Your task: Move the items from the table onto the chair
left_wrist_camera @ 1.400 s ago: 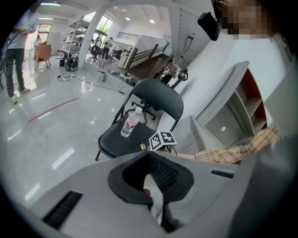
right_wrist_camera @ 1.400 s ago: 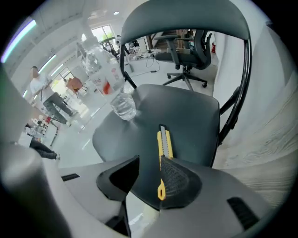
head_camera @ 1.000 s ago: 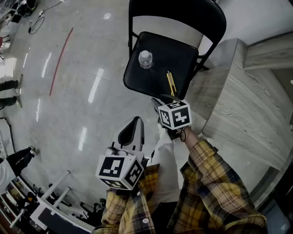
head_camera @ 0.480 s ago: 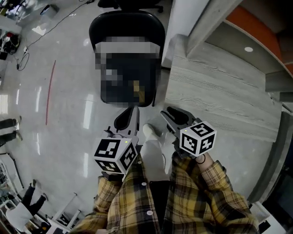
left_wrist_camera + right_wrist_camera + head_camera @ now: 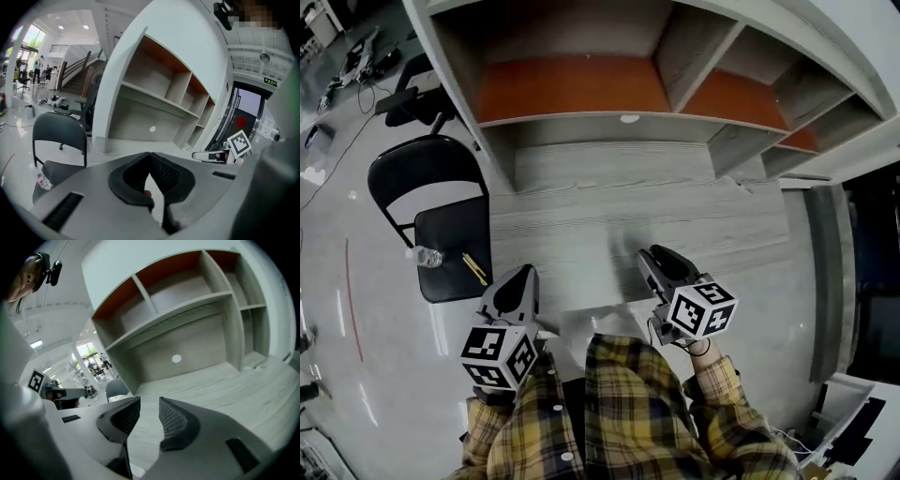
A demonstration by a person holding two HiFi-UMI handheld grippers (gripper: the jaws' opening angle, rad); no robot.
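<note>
Both claws at table (image 5: 675,216); goods on chair (image 5: 455,234).
Chair stands left of the shelved table, carrying bottle (image 5: 425,256) beside yellow knife (image 5: 474,269). My left gripper (image 5: 523,277): jaws together, empty. My right gripper (image 5: 654,258): jaws apart, empty.

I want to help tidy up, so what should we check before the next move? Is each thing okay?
1. Water bottle standing on the chair: ok.
2. Yellow knife lying on the chair seat: ok.
3. Right hand-held gripper empty, jaws apart: ok.
4. Left hand-held gripper empty: ok.
5. Something on the table to grab next: not ok, none shows.
</note>
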